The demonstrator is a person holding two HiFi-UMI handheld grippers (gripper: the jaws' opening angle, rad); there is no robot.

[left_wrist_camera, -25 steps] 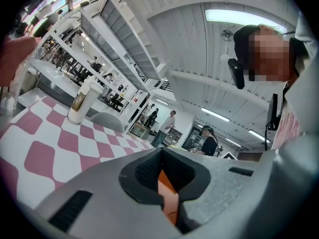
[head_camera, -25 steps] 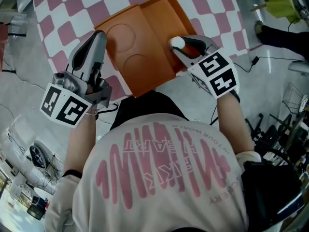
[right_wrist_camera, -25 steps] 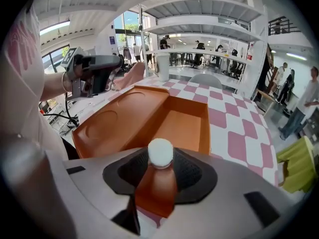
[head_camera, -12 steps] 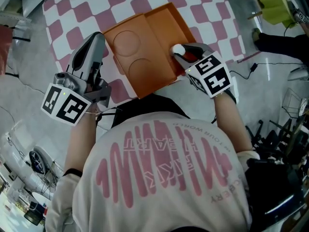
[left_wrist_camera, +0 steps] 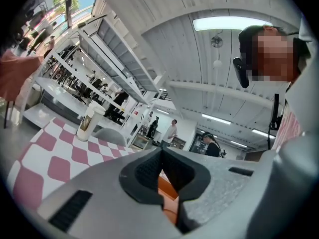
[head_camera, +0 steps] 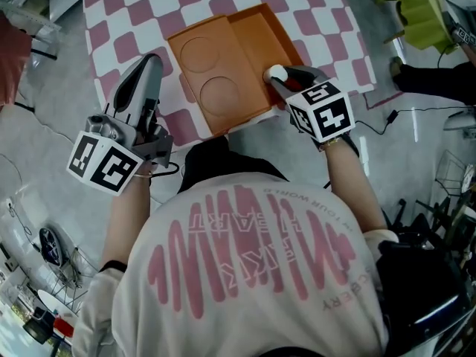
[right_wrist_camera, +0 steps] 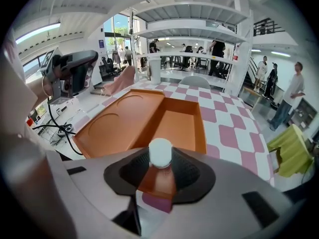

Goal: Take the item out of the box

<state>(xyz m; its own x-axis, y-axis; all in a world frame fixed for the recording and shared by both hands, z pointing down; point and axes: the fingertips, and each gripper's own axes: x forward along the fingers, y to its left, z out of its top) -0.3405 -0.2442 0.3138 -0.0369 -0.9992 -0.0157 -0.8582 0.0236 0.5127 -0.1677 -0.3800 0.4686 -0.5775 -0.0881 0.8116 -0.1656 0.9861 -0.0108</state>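
The left tongs (head_camera: 152, 59), smooth grey plastic with ribbed black pads, hang off the bench's near left edge. Their own view (left_wrist_camera: 160, 158) shows the pads pressed together with nothing between them. That view alone also shows a lidded paper cup (left_wrist_camera: 85, 123) at the far end of the bench (head_camera: 327, 6), which is covered in a pink and white checked cloth.

In the middle lies the orange box (head_camera: 223, 50), matte and card-like, opened flat. Its lid (head_camera: 204, 73) is on the left with two shallow round hollows, and its deeper rectangular tray (head_camera: 260, 32) is on the right.

The right tongs (head_camera: 279, 76) angle down over the tray's near right corner. Their jaws have just been closing and now pinch what looks like a small bottle (head_camera: 276, 71). The head view shows only its round white cap. The right gripper view (right_wrist_camera: 160, 176) shows the bottle (right_wrist_camera: 160, 152) has a reddish-brown body below the cap, held between the pads above the tray's near edge.

Off the bench's right side lies a crumpled green cloth (head_camera: 416, 6).
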